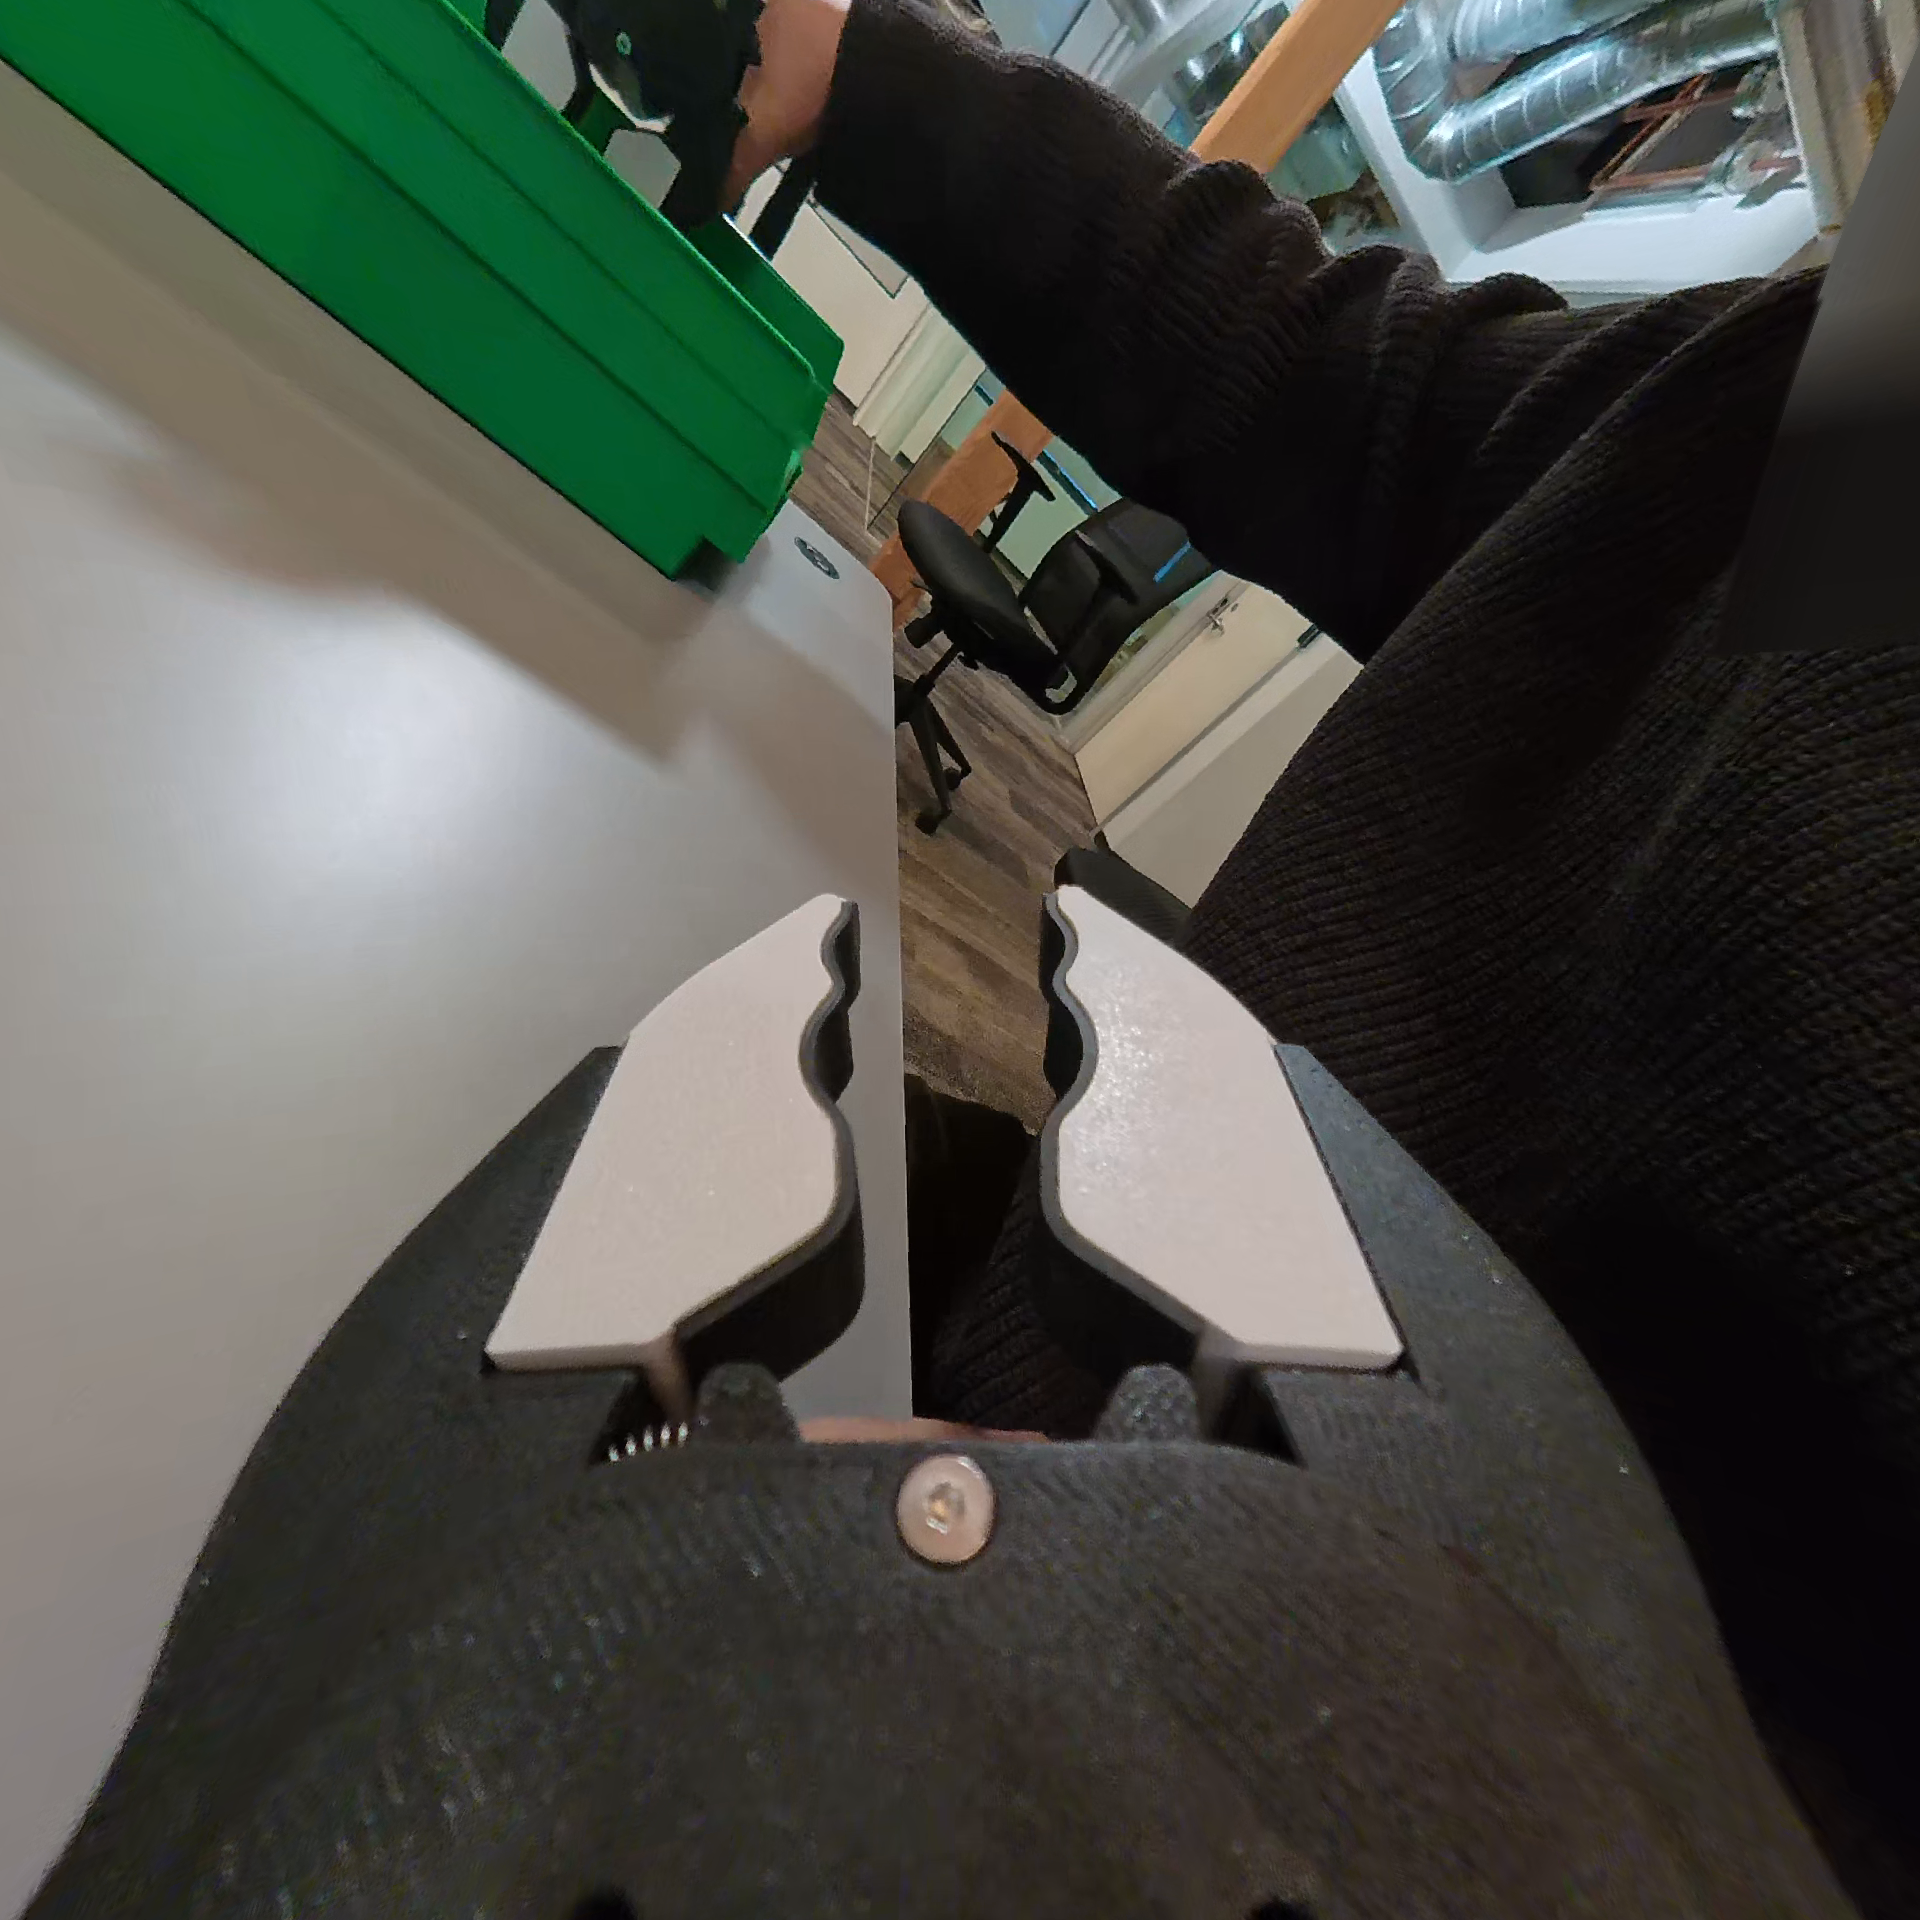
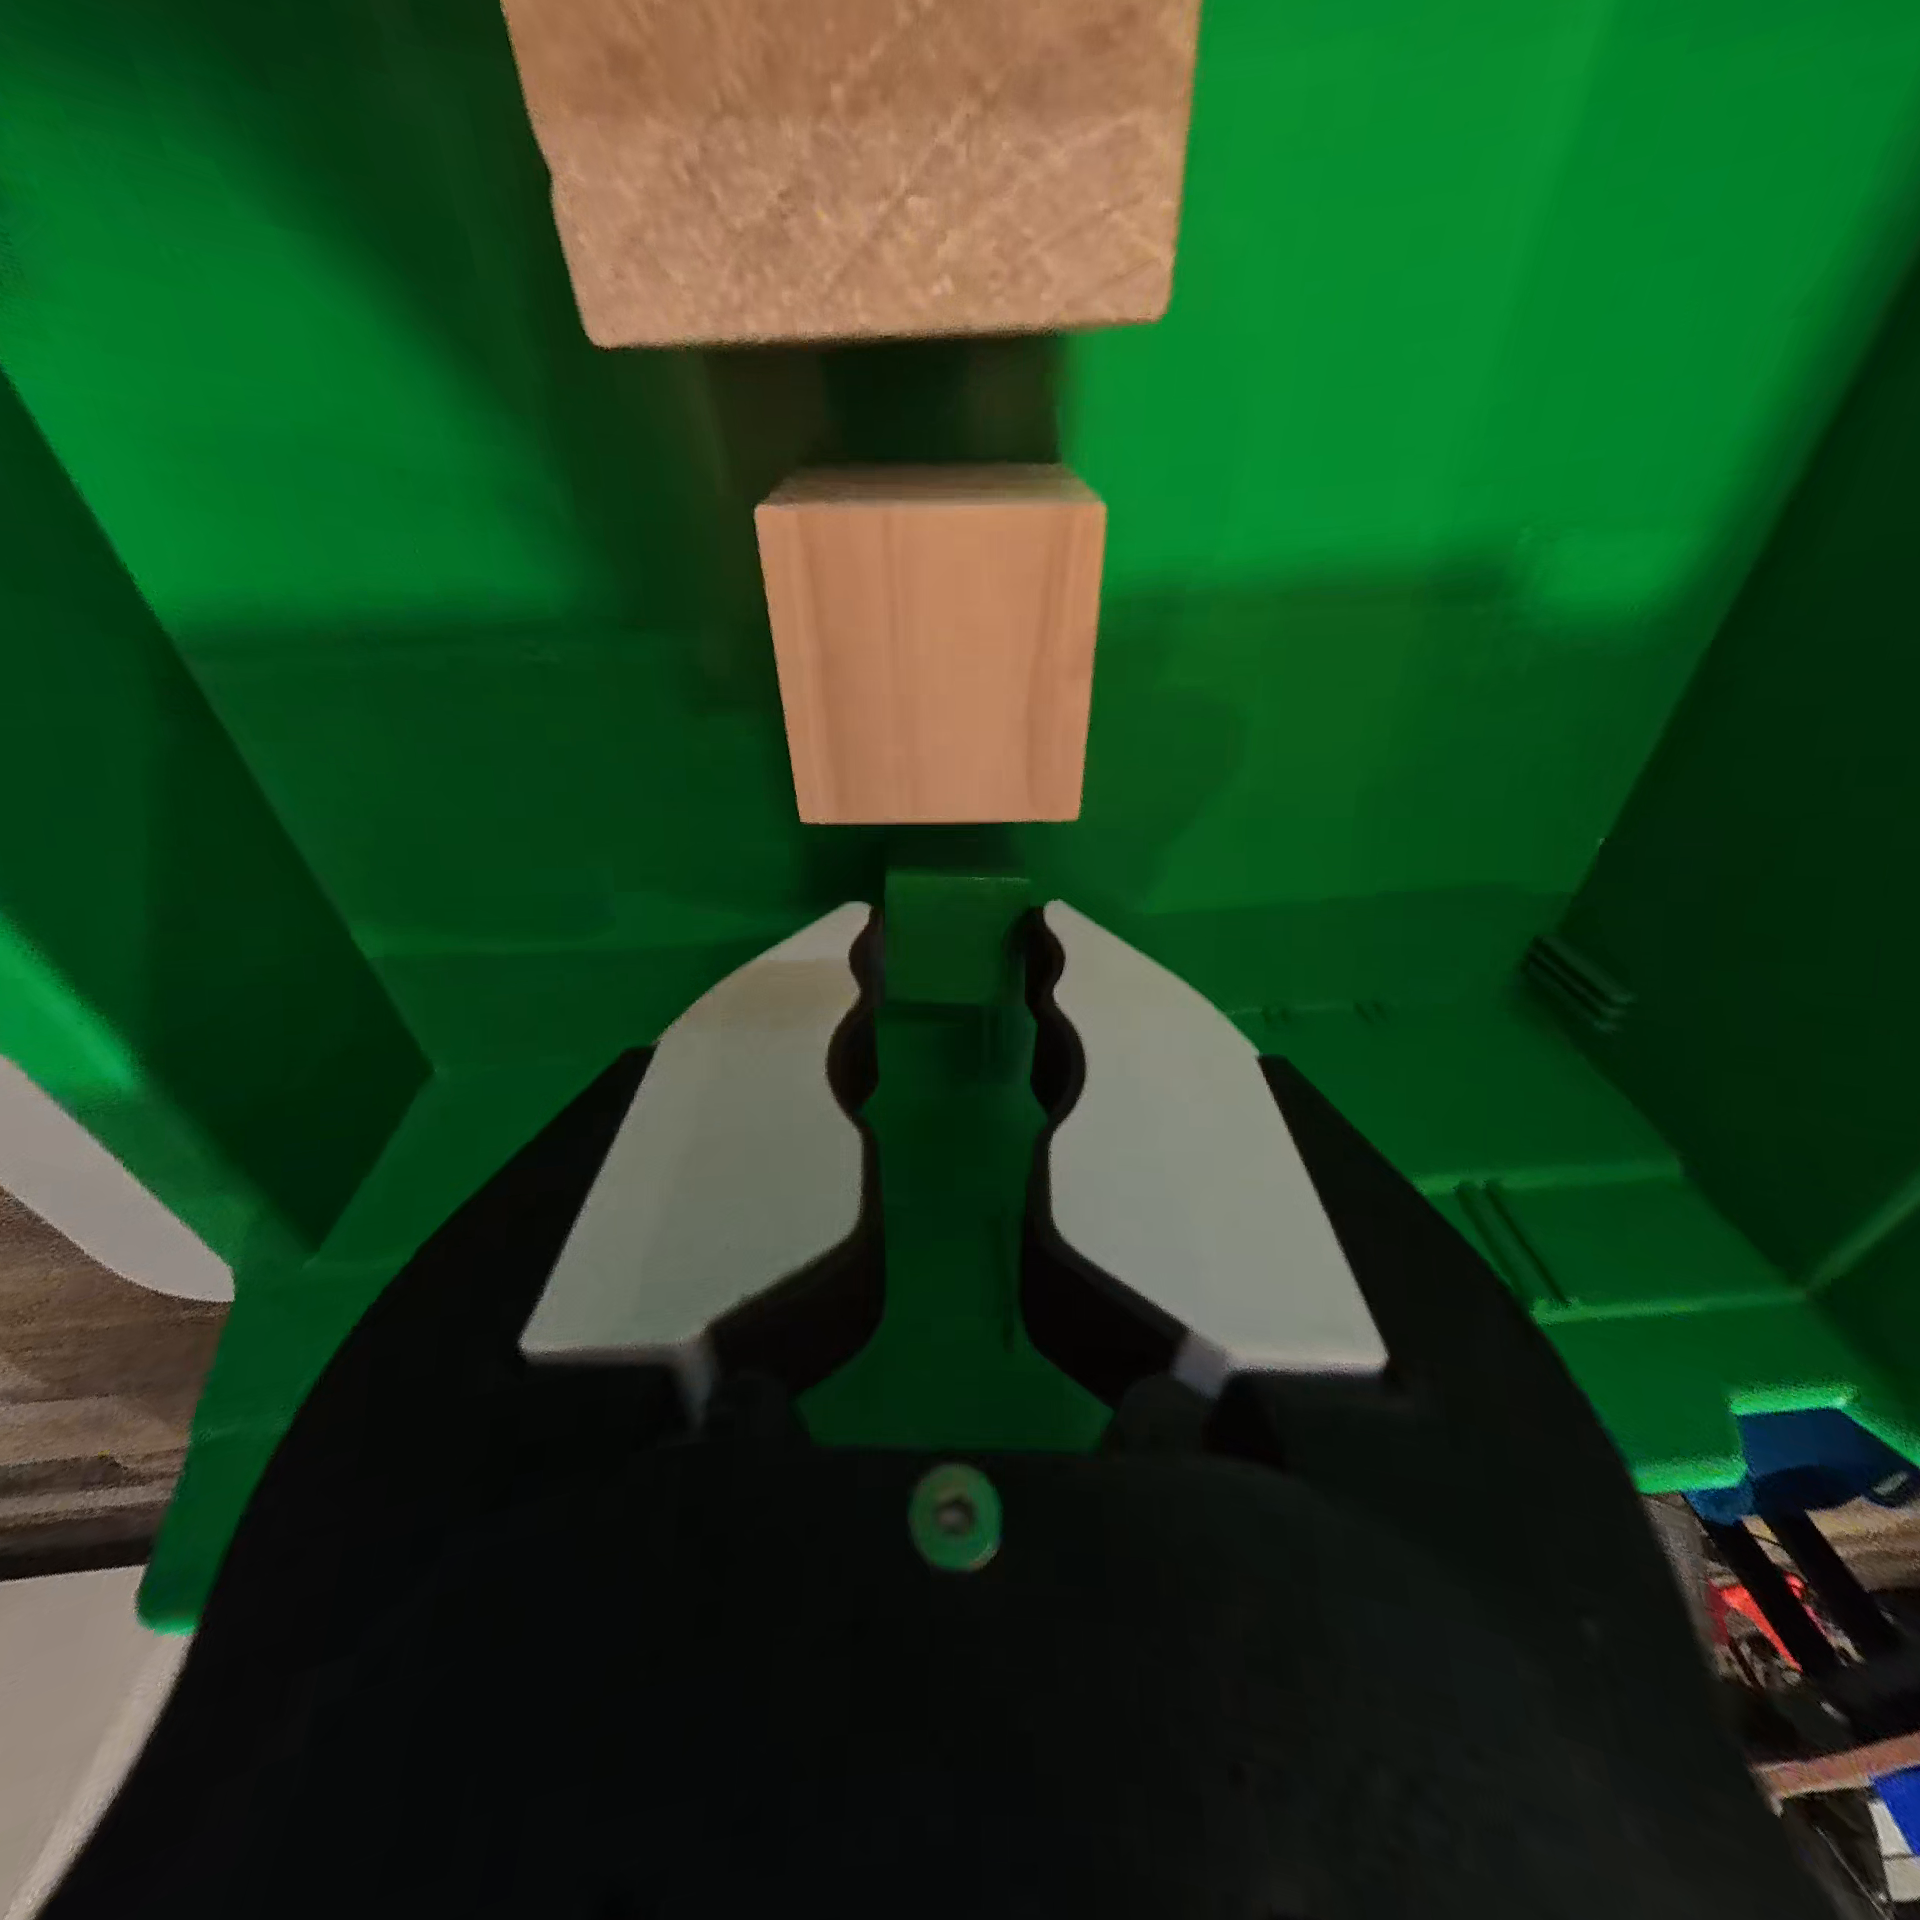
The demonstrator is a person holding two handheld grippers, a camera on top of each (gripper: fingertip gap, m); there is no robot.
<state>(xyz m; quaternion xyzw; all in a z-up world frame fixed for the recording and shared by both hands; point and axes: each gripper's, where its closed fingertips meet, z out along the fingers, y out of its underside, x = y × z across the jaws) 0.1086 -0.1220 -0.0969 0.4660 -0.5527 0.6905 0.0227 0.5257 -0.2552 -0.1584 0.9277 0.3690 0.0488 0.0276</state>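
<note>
Green cube (image 2: 954,940) between right jaws

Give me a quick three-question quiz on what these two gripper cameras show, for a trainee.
1. True or false: the left gripper is holding a wooden cube.
2. What do the fingers of the right gripper clamp? A) a small green block B) a red ball C) a metal spoon
3. Fill in the colour: in the right wrist view, the small wooden cube and the larger wooden block beyond it lie in a ____ bin.

Key: 1 false, it is open and empty over the table edge; 2 A; 3 green.
</note>
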